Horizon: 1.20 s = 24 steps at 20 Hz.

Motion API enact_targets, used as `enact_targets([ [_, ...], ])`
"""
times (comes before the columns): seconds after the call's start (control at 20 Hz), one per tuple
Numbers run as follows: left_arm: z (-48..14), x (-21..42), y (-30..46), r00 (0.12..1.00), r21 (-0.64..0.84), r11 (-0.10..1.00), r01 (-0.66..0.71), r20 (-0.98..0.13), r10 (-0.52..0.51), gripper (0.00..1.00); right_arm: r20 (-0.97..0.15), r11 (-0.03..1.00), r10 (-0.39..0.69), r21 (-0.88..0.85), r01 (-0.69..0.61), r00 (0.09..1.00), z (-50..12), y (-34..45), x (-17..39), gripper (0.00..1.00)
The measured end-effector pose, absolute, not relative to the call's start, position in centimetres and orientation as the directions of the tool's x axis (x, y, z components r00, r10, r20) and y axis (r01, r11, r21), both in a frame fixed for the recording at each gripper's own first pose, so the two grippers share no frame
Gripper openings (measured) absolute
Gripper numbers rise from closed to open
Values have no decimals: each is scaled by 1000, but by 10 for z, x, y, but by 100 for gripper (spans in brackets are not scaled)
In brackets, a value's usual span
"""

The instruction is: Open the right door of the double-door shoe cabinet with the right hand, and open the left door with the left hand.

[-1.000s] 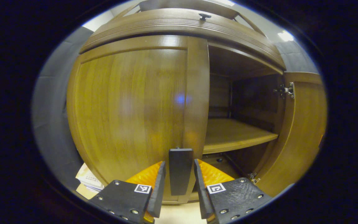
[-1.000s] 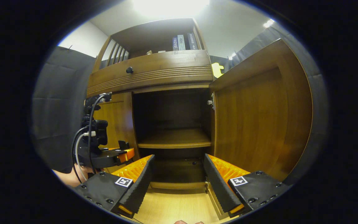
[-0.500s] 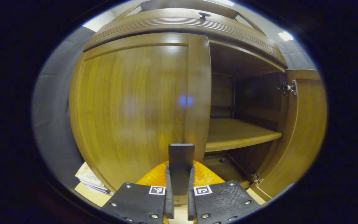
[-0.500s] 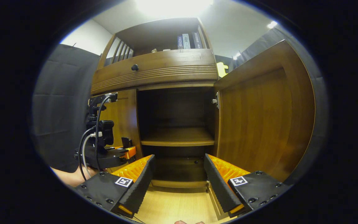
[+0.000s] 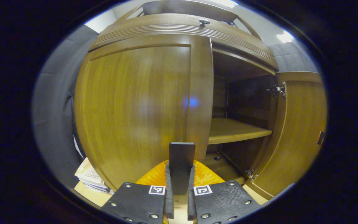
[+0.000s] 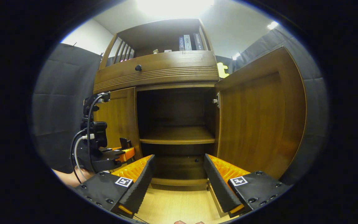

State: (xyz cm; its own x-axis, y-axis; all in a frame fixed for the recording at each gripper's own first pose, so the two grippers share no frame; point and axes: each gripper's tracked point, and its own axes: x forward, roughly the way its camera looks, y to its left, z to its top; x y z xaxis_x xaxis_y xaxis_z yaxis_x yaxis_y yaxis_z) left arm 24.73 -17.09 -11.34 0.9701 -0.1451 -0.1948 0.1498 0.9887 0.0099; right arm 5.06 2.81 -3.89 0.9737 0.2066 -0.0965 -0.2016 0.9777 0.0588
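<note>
Since a second earlier, closed left gripper (image 5: 179,199) onto dark handle (image 5: 181,161) of left door (image 5: 135,102), apparently for pulling. Right gripper (image 6: 179,177) released, bottom centre; right door (image 6: 259,121) already swung wide.

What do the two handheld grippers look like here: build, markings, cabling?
The right gripper has black bolted plates, each with a square black-and-white marker, and ribbed finger faces. The left gripper shows the same plates and markers. Seen in the right gripper view, it carries a black camera mount with looping black and white cables.

Black cloth walls (image 6: 57,102), pale wood floor (image 6: 179,207), bright ceiling light (image 6: 172,4)
</note>
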Motion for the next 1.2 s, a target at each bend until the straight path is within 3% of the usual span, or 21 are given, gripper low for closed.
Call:
enact_targets([
  [0.65, -102, 159, -129, 971, -8, 982, 189, -150, -188, 17, -179, 990, 139, 30, -135, 974, -56, 36, 16, 98],
  [0.7, -100, 153, -123, 971, -8, 982, 188, -147, -187, 18, -177, 990, 137, 31, -134, 975, -55, 38, 13, 93],
  [0.8, -98, 142, -114, 972, -9, 982, 188, -140, -187, 19, -173, 992, 127, 21, -126, 977, -53, 39, 8, 93],
  [0.85, -98, 136, -109, 973, -9, 982, 188, -137, -188, 19, -172, 993, 119, 14, -118, 978, -52, 40, 6, 98],
  [0.9, -97, 131, -104, 972, -8, 982, 190, -136, -189, 19, -173, 994, 112, 10, -112, 979, -52, 39, 4, 92],
  [0.95, -97, 125, -98, 972, -9, 981, 193, -137, -192, 19, -173, 995, 103, 11, -103, 979, -51, 39, 3, 98],
  [1.0, -96, 121, -93, 971, -10, 981, 196, -140, -196, 18, -173, 995, 95, 12, -94, 980, -50, 38, 1, 93],
  [1.05, -95, 117, -87, 970, -11, 980, 198, -139, -198, 17, -173, 996, 87, 13, -86, 981, -49, 38, -1, 98],
  [1.1, -95, 113, -81, 970, -10, 980, 199, -138, -198, 17, -174, 997, 81, 11, -80, 981, -50, 38, -2, 93],
  [1.2, -93, 103, -67, 973, -6, 981, 193, -130, -192, 18, -174, 998, 69, 6, -69, 982, -50, 38, -7, 92],
])
